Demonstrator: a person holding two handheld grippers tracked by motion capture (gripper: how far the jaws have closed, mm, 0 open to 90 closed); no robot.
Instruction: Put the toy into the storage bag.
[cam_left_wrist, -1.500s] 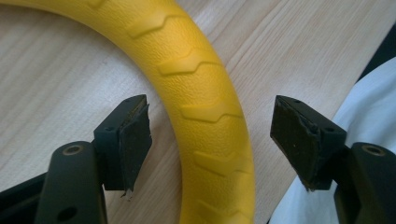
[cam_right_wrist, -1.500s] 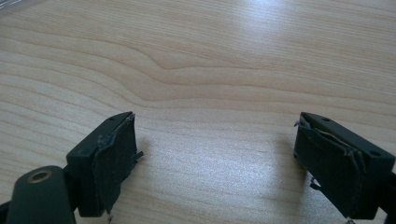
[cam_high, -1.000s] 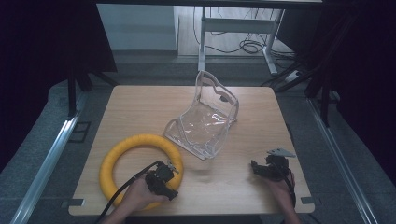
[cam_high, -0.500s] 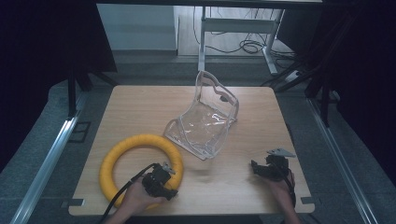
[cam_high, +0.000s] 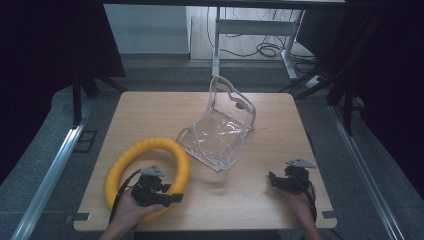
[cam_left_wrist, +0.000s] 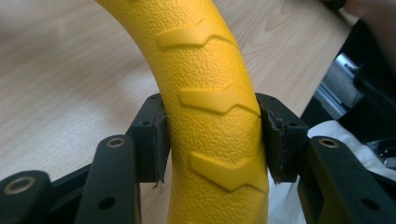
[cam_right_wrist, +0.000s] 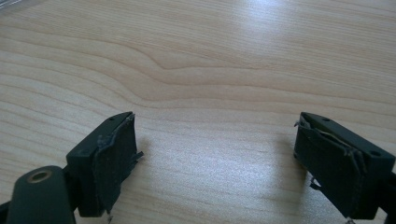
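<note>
Left jaws: pressed against both flanks of the yellow ring (cam_left_wrist: 212, 121), pads flat on its pebbled surface, one at each side of the tube.

Left gripper (cam_high: 167, 196): sits over the near right part of the ring, held in the person's left hand (cam_high: 131, 211), cable trailing back toward the desk edge.

Right jaws: spread wide, nothing between them, only bare wood grain beneath.

Right gripper (cam_right_wrist: 215, 163): rests low at the near right of the desk (cam_high: 150, 115), well apart from the ring and from the pouch.

Change over the last second: very little. The ring lies where it lay, at the near left of the desk, and the left gripper has shifted only slightly along it (the right one has not moved at all). I judge that the pinch has settled and the lift has not yet begun.

Meaning for the work: the ring looks secured and ready to be carried; the likely destination is the pouch, though that is a guess.

Container: a clear plastic pouch (cam_high: 220, 130) stands open near the desk's middle, its back wall upright, its front flap lying toward the ring and just beside it.

Contents: nothing that I can see through the clear walls.

Risk: the pouch mouth looks narrow for the ring, so the free right gripper may need to hold it open.
</note>
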